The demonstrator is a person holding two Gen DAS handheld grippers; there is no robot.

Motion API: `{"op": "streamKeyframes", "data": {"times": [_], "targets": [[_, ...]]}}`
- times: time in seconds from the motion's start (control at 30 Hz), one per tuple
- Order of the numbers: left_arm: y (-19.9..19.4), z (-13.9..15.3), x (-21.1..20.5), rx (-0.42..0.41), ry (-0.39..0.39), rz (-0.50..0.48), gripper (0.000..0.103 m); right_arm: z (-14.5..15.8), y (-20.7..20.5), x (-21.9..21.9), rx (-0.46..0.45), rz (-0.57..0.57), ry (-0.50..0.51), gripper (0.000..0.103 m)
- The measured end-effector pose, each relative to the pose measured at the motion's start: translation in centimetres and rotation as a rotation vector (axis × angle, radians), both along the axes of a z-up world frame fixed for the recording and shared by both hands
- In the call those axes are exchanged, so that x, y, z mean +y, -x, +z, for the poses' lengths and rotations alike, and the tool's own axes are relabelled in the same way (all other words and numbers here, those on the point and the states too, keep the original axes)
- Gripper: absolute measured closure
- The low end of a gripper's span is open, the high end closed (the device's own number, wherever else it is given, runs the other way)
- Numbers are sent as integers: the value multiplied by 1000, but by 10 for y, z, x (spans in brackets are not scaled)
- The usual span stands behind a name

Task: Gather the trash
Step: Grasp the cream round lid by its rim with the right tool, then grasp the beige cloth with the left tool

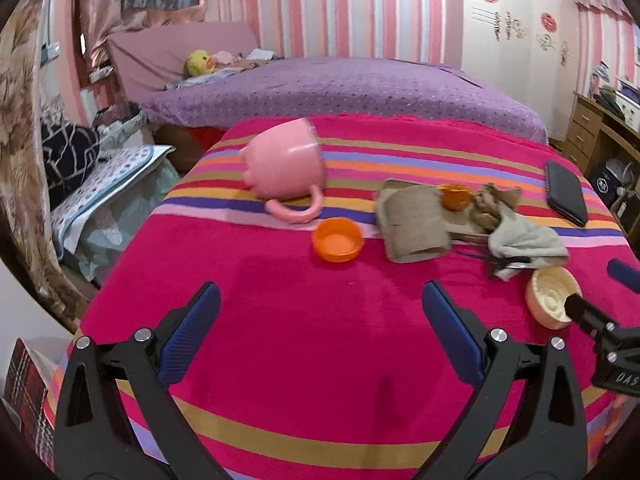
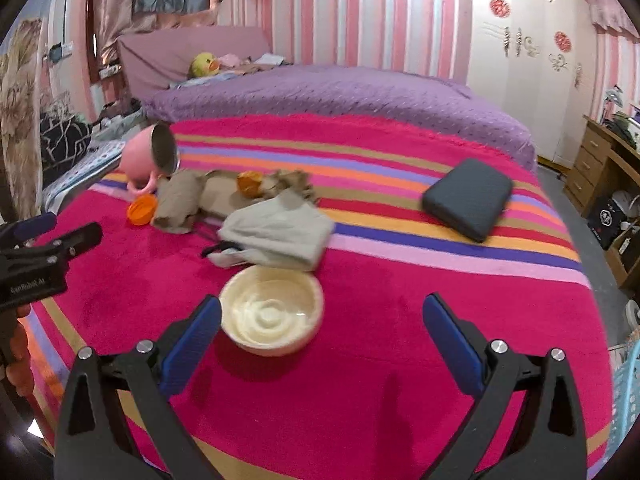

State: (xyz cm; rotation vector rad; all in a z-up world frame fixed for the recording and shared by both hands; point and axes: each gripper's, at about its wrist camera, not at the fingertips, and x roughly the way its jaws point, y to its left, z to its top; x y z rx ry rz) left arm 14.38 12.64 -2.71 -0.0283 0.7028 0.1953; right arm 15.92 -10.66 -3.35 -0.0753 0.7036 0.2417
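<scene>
Both tools are spread wide and hold nothing: the left tool (image 1: 320, 320) stands at the bottom of its frame over bare striped blanket (image 1: 304, 344), and the right tool (image 2: 320, 324) has the cream bowl (image 2: 272, 314) just beside its left finger. In the left view the trash lies right of center: an orange cap (image 1: 338, 239), a brown cardboard roll (image 1: 412, 224), crumpled brown paper (image 1: 494, 204) and a grey cloth (image 1: 528, 242). The pink cup (image 1: 286, 164) lies tilted on its side at upper left of center, and a dark case (image 2: 468, 204) lies at the right in the right view.
</scene>
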Motion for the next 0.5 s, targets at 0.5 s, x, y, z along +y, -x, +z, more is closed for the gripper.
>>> {"op": "streamKeyframes", "data": {"times": [0.5], "targets": [[-7, 0, 1, 8, 0, 11, 6, -14, -15, 13, 92, 84, -17, 42]]}}
